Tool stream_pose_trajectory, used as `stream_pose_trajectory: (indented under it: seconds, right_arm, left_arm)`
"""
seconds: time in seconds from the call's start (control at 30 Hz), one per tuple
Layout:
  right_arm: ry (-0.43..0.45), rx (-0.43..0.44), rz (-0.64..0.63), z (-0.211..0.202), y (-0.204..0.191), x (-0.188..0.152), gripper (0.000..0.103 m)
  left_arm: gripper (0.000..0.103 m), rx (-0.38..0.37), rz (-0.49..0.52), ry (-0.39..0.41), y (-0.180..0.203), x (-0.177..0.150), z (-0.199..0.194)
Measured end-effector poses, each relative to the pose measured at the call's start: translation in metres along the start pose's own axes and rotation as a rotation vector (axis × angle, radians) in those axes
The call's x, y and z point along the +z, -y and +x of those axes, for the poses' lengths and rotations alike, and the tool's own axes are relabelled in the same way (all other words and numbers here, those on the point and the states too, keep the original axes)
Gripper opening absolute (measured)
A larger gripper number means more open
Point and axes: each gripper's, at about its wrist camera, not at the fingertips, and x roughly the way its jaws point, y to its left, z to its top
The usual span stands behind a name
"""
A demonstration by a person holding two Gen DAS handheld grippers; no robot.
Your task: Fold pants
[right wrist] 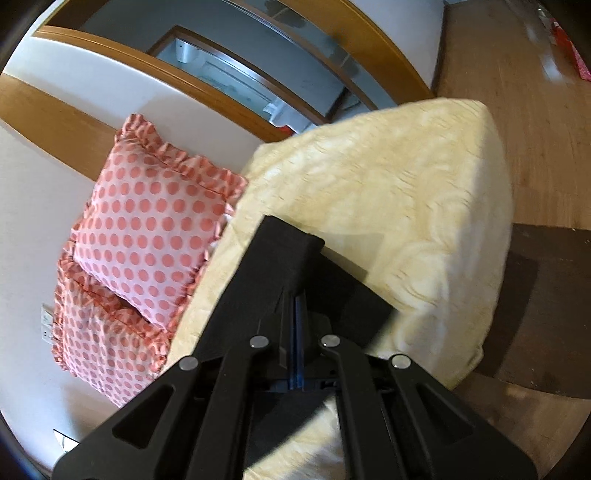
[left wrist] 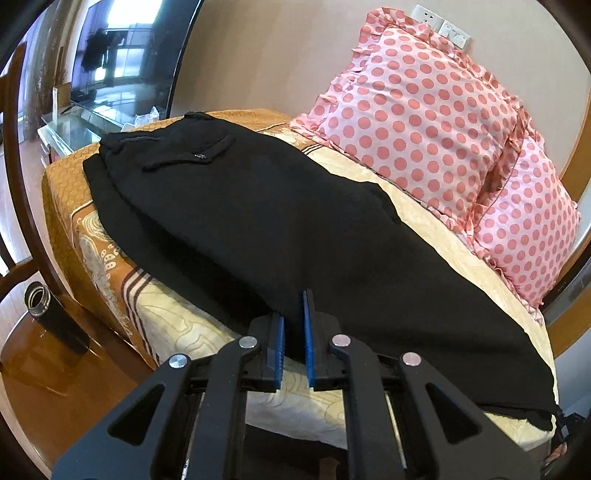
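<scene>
Item: black woven pants (left wrist: 266, 206), laid lengthwise along a cushioned seat covered in cream and orange patterned fabric (left wrist: 177, 332), waistband and buttoned back pocket at the far end, the legs apparently stacked one over the other, which suggests a first lengthwise fold is done. Left hand-held gripper (left wrist: 293, 325): blue-padded fingers (left wrist: 308, 332) spread a little, a narrow gap between them, poised at the near long edge of the pants around mid-leg; whether cloth sits inside the gap cannot be told, and nothing looks pinched. Likely purpose: to steady or take that edge for the crosswise fold. Right hand-held gripper (right wrist: 297, 314): fingers pressed together on a lifted strip of the black cloth, probably the hem end, held above the seat so it can be carried toward the waistband. The right wrist view is motion-blurred. Adjacent: two pink pillows with coral polka dots and ruffled edges (left wrist: 424, 122), propped against the beige wall behind the pants, not touching them. White wall sockets and switches (left wrist: 443, 26) above. Black flat television screen (left wrist: 125, 55) at the far end. Dark cylindrical flask, open-topped (left wrist: 44, 306), standing on a glossy brown wooden surface (left wrist: 37, 369) beside the seat. Brands, labels, writing: none legible.
</scene>
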Motion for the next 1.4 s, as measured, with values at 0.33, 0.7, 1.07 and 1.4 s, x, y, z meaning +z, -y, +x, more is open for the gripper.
stream_pose_trajectory:
  seconds: [0.33,0.7,1.07,1.4]
  right_arm:
    - [0.001,-0.057,-0.031,-0.006,0.003,-0.011,0.0]
    - [0.009,-0.131,-0.023,-0.017,0.006,-0.021,0.01]
    - [0.124,-0.201,-0.052,-0.026,0.004,-0.005,0.059]
    - [0.181,-0.226,-0.132,-0.021,-0.001,-0.016,0.058]
  left_arm:
    - [0.008,0.009,0.06,-0.04,-0.005,-0.01,0.009]
    - [0.009,0.001,0.17,-0.057,-0.005,-0.011,0.012]
    - [0.019,-0.024,0.097,0.134,-0.033,-0.001,-0.034]
    - [0.02,0.144,-0.008,0.086,-0.076,0.056,0.005]
